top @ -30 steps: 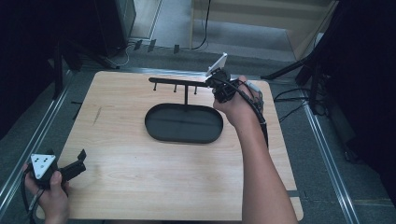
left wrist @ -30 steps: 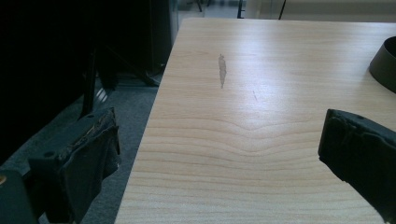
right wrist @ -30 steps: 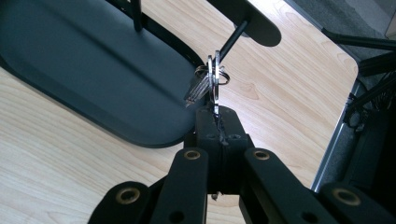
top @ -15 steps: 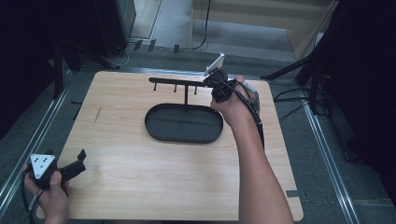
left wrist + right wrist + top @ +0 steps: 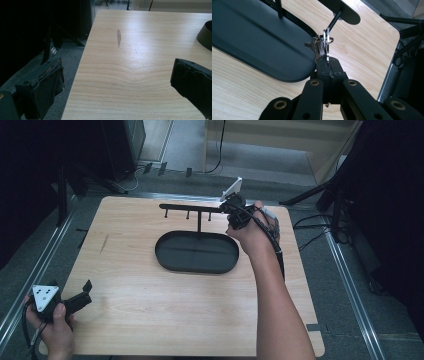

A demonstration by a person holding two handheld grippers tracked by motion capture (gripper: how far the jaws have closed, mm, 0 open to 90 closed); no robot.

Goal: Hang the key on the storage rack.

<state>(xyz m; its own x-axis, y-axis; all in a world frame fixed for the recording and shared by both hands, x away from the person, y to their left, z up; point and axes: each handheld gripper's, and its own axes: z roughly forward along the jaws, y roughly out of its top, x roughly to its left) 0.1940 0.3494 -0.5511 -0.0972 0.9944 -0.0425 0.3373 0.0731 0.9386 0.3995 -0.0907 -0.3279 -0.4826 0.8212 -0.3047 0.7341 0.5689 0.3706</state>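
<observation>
A black stand has an oval tray [image 5: 165, 257] and a thin crossbar [image 5: 180, 207] with short pegs hanging under it. My right gripper [image 5: 231, 210] is at the bar's right end, above the tray's right edge. In the right gripper view its jaws [image 5: 327, 62] are shut on a bunch of keys on a metal ring [image 5: 323, 46], and the ring sits right at the tip of a black peg [image 5: 334, 22]. Whether the ring is over the peg I cannot tell. My left gripper [image 5: 82, 292] rests open at the table's front left corner, with bare wood between its fingers [image 5: 192, 77].
The wooden table [image 5: 150, 315] has a dark smudge [image 5: 119, 37] near its left edge. Metal rails run along both sides of the table. Cables and dark stand legs [image 5: 320, 195] lie on the floor beyond the right rear corner.
The right gripper with the keys has edged slightly left toward the bar's end. The left gripper has stayed where it was.
</observation>
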